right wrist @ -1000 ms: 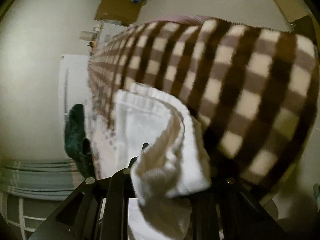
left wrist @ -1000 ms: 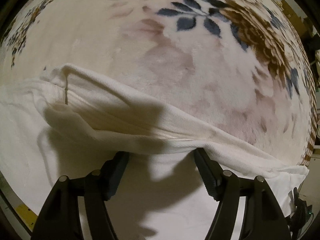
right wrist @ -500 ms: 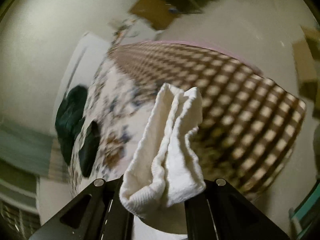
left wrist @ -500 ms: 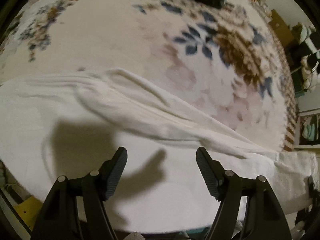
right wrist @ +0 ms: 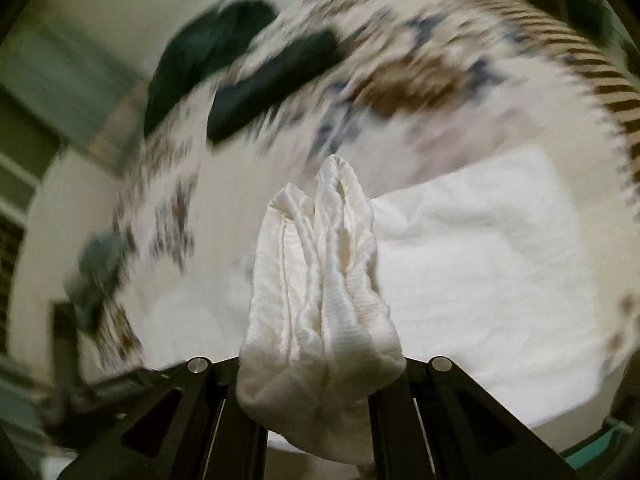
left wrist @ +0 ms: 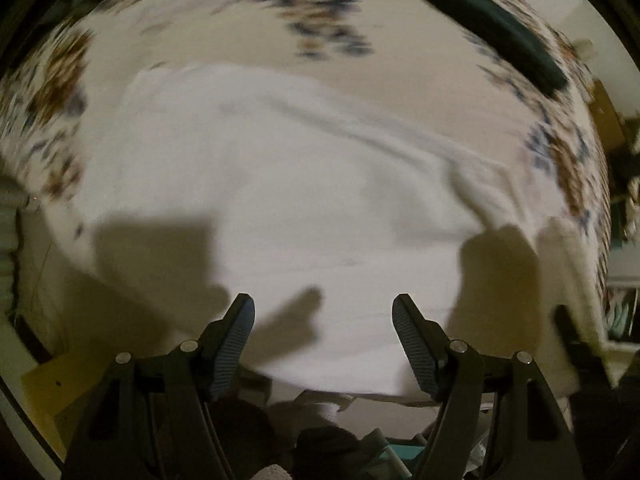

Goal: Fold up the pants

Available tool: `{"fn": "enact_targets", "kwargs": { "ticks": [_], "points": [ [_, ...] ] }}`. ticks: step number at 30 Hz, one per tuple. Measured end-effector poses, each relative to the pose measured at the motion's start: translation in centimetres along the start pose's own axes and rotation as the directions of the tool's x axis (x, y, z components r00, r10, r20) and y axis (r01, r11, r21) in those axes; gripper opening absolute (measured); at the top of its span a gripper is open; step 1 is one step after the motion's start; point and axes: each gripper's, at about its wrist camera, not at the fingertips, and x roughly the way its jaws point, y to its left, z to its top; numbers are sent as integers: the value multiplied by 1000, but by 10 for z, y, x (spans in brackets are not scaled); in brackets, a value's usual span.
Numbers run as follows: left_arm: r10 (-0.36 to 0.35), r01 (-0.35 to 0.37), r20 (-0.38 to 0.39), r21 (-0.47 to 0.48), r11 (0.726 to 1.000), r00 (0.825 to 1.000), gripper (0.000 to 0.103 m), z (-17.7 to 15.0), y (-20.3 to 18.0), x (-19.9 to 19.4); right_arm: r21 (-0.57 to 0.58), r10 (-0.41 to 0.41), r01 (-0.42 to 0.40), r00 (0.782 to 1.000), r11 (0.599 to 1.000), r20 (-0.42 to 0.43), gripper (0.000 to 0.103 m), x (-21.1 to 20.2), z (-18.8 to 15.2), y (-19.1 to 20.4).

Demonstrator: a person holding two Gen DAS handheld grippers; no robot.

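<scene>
Jaws: those of the left gripper (left wrist: 323, 340) stood wide apart with nothing between them, above the near edge of the white pants (left wrist: 280, 200); those of the right gripper (right wrist: 320, 364) were clamped on a bunched, ribbed fold of the same white pants (right wrist: 320, 280), which rose from between the fingers as a tall gathered wad.

Left wrist view: the pants lay spread across a floral blanket (left wrist: 328, 28), covering most of the middle of the field, with long creases running from the far left toward the near right. Shadows of both tools fell on the cloth near the fingers (left wrist: 236, 336). A dark green garment (left wrist: 492, 28) lay on the blanket at the far right, well apart from the pants. A strip of white cloth rose at the right edge toward a dark shape (too blurred to identify with certainty).

Right wrist view: beyond the held wad, the remainder of the pants lay flat to the right on the blanket (right wrist: 420, 72). Two dark garments (right wrist: 272, 80) lay at the far left; a brown striped border (right wrist: 600, 80) showed at the far right. Both views were motion-blurred.
</scene>
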Motion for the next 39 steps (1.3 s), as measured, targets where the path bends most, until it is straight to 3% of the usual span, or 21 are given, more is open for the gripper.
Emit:
{"fn": "enact_targets", "kwargs": {
  "ticks": [6, 11, 14, 15, 17, 18, 20, 23, 27, 32, 39],
  "points": [
    [37, -38, -3, -87, 996, 999, 70, -4, 63, 6, -99, -130, 123, 989, 987, -67, 7, 76, -52, 38],
    [46, -47, -8, -144, 988, 999, 70, -7, 94, 8, -196, -222, 205, 973, 959, -69, 7, 104, -70, 63],
    [47, -48, -12, -179, 983, 999, 70, -9, 103, 10, -242, -264, 231, 958, 942, -112, 19, 115, -73, 73],
    [46, -47, -8, -195, 980, 999, 70, -9, 107, 10, -239, -255, 221, 959, 946, -123, 35, 114, -71, 78],
    [45, -44, 2, -224, 974, 999, 70, -9, 111, 11, -191, -143, 107, 972, 976, -185, 61, 113, -68, 84],
    [42, -38, 8, -248, 968, 999, 70, -9, 113, 11, -157, -71, 36, 973, 987, -221, 66, 112, -67, 86],
    [21, -15, 19, -294, 956, 1000, 70, -9, 121, 12, -65, 81, -103, 956, 993, -283, 66, 110, -63, 84],
    [-16, 31, 44, -361, 932, 999, 70, -8, 133, 16, 18, 124, -123, 955, 992, -270, 66, 99, -56, 74],
    [-53, 110, 134, -463, 879, 989, 68, -2, 151, 16, 27, 37, -32, 973, 999, -226, 66, 83, -49, 51],
    [-135, 258, 265, -510, 820, 955, 68, 14, 167, 14, 48, -26, 40, 968, 998, -251, 66, 89, -40, 34],
    [-205, 332, 272, -600, 728, 940, 67, 27, 199, 47, 70, -53, 72, 970, 995, -238, 66, 79, -38, 16]
  ]
}}
